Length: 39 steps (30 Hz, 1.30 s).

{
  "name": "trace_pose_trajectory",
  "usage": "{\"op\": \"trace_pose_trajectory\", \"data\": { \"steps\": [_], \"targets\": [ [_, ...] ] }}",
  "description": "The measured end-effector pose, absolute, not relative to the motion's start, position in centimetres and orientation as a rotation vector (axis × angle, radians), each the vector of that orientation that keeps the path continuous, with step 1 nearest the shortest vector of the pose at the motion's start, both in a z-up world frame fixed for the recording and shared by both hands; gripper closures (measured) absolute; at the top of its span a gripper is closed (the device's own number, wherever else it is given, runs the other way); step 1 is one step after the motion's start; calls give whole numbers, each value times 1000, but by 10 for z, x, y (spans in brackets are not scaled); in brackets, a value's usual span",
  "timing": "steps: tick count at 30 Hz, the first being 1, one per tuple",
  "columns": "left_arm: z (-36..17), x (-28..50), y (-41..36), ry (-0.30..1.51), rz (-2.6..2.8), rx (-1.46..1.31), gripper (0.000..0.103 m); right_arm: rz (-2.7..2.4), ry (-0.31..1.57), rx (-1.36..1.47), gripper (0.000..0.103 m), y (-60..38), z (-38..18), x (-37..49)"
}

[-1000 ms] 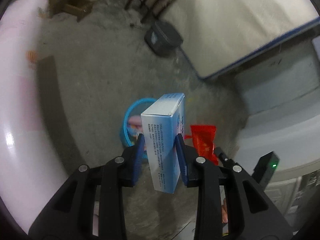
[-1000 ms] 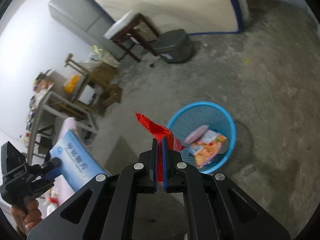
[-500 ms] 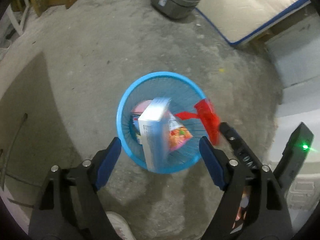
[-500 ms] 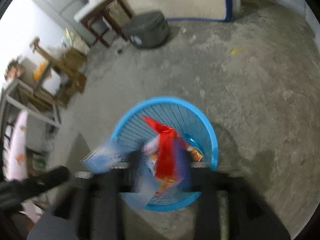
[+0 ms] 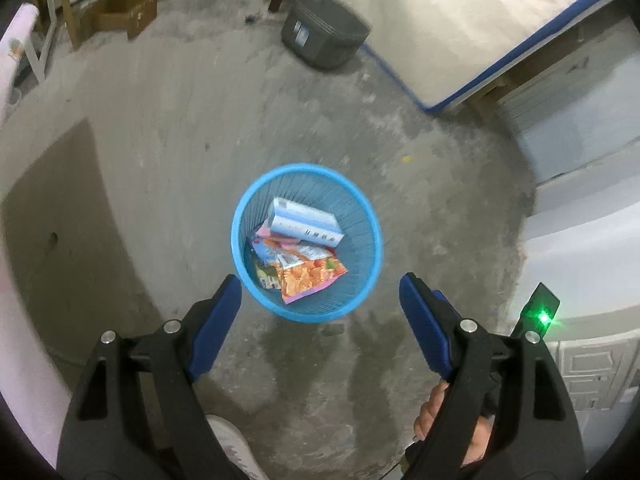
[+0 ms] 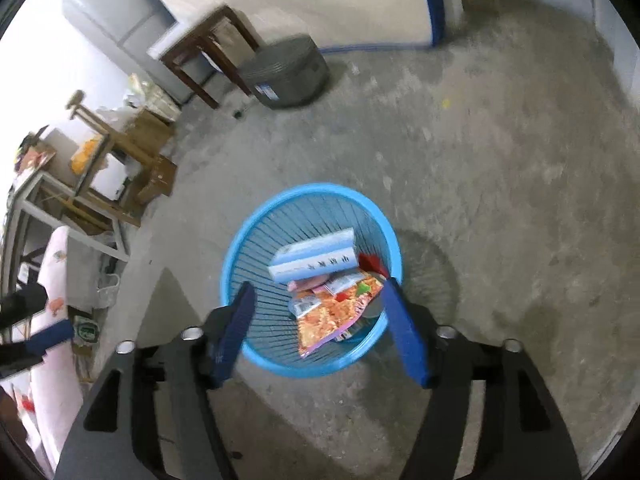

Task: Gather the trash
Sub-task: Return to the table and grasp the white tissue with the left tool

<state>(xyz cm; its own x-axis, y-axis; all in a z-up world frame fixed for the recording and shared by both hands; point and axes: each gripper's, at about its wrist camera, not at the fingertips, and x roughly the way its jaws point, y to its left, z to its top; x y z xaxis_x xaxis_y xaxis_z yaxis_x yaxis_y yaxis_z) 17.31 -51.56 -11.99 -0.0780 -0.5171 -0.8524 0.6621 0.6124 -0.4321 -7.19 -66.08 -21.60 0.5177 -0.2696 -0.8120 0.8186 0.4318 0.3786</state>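
Down in the round blue slatted plastic basket (image 5: 362,216) on the grey concrete floor (image 5: 168,128), the pale blue and white cardboard box (image 5: 306,227) is lying on its side on top of the other rubbish, its long axis running across the basket and one end tipped up against the slats. Under it an orange printed snack wrapper (image 5: 310,276) is lying flat, stretching toward the near rim. In the right wrist view the box (image 6: 316,261) is showing its long printed face, and beside its right end a scrap of red foil wrapper (image 6: 372,262) is peeking out against the basket wall (image 6: 256,240); the left wrist view is not showing that red scrap. The left view alone is showing a hand (image 5: 448,424) wrapped round a handle at the lower right, a green light beside it, and a white shoe toe at the bottom edge. The left gripper (image 5: 320,296) is pointing steeply down at the near rim, its blue-padded jaws having just been opening and now standing wide apart with nothing between them. The right gripper (image 6: 316,304) is also tilting steeply down over the basket, its jaws having just been opening, spread wide and gripping nothing, the trash lying below them.
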Motion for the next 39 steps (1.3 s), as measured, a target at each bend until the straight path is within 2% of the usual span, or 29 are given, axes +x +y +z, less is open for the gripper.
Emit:
{"op": "trace_pose_trajectory", "data": {
  "steps": [3,7,11,14,20,23,27,34,39],
  "targets": [
    [-73,171,-473,1231,-1017,99,20,-759,703,753,18,-630,-168,-77],
    [-13,169,-400,1117,-1037,38,15,-745,666,582,6,-581,-107,-76],
    [36,175,-305,1012,-990,-67,9,-709,654,376,6,-519,-46,-60],
    [60,183,-229,953,-915,-151,9,-650,637,262,6,-476,-12,-46],
    [88,206,-88,832,-716,-159,9,-308,589,330,6,-400,27,-15],
    [94,221,-32,759,-669,-145,9,-93,635,464,6,-371,29,16],
    [85,243,11,755,-691,-115,9,150,762,627,6,-334,12,71],
    [21,295,18,927,-733,-72,9,355,1035,984,9,-283,-55,148],
    [-6,305,-11,926,-818,119,9,335,1148,1087,13,-253,-86,175]
  ]
}}
